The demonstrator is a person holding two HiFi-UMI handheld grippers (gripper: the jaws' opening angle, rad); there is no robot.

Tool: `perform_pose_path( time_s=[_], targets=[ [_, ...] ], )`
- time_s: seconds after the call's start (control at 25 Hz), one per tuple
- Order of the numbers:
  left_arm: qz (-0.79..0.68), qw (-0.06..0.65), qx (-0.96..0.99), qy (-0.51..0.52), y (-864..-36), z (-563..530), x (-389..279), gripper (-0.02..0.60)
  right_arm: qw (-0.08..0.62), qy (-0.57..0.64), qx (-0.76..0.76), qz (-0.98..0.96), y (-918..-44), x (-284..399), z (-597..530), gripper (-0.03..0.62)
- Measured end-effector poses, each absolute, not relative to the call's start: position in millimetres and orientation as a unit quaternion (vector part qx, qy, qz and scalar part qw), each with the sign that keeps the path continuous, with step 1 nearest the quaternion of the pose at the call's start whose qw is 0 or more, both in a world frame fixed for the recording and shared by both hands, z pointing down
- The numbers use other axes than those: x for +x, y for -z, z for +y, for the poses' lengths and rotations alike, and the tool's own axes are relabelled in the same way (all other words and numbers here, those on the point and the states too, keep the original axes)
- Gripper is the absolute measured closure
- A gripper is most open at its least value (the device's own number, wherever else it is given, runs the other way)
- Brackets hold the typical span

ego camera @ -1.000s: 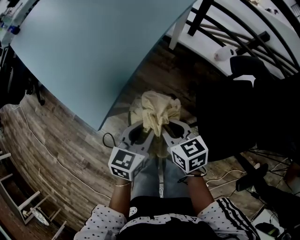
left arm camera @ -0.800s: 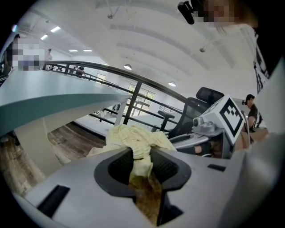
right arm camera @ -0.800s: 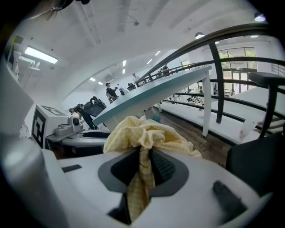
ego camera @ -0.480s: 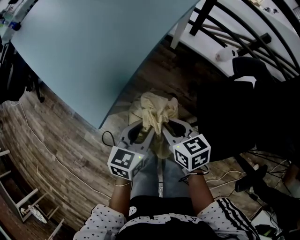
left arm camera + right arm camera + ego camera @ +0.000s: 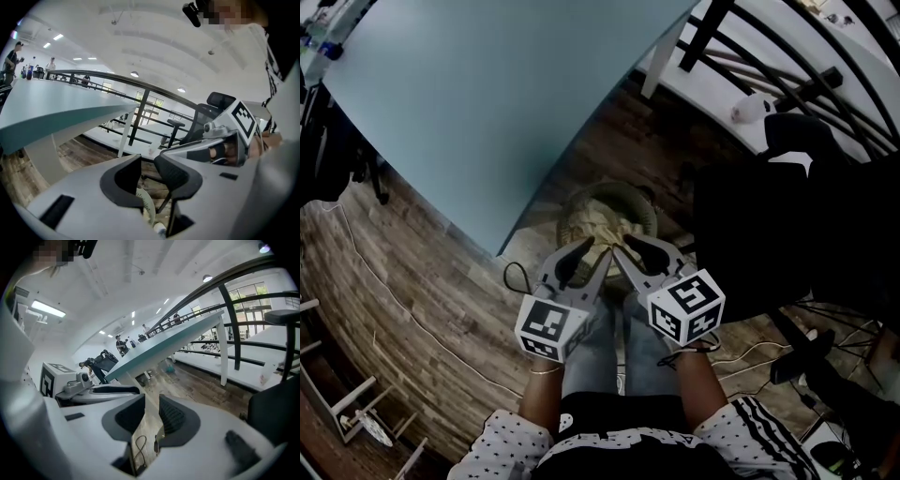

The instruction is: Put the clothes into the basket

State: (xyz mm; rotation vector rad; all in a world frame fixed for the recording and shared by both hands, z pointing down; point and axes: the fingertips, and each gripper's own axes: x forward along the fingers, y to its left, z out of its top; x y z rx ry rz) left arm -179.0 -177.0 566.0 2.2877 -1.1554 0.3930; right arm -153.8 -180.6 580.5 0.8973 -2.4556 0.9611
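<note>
A round woven basket stands on the wooden floor just ahead of my knees. The cream clothes lie bunched inside it. My left gripper and right gripper hover side by side over the basket's near rim, above the cloth. Both pairs of jaws are opening, with nothing between them. In the left gripper view the left gripper shows an empty gap, with a bit of the basket's rim below it. The right gripper shows only bare floor through its gap.
A large teal table fills the upper left, its corner close to the basket. A black office chair stands at the right. A thin cable lies on the floor by the left gripper. Black railings run along the upper right.
The cream clothes hung bunched between the two grippers above the basket. Now they have dropped into the basket, both pairs of jaws have widened, and the basket's rim shows.
</note>
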Motion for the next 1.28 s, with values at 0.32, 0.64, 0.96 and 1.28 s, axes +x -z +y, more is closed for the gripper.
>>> perform_pose_path(
  time_s=[0.32, 0.64, 0.96, 1.28],
  targets=[
    [-0.429, 0.265, 0.851, -0.145, -565.1, -174.2, -178.9, 0.456, 0.168, -0.333, 0.326, -0.869, -578.2, -149.9, -179.3, 0.511],
    [-0.427, 0.251, 0.857, -0.143, -559.3, -172.8, -178.7, 0.482, 0.157, -0.33, 0.336, -0.868, -573.7, -145.2, -180.9, 0.513],
    [-0.419, 0.229, 0.867, -0.143, -550.0, -171.4, -177.1, 0.558, 0.142, -0.334, 0.343, -0.866, -567.5, -142.2, -180.1, 0.554],
    [-0.403, 0.216, 0.878, -0.144, -538.9, -167.0, -167.2, 0.561, 0.13, -0.324, 0.355, -0.867, -554.6, -133.3, -179.8, 0.562]
  ],
)
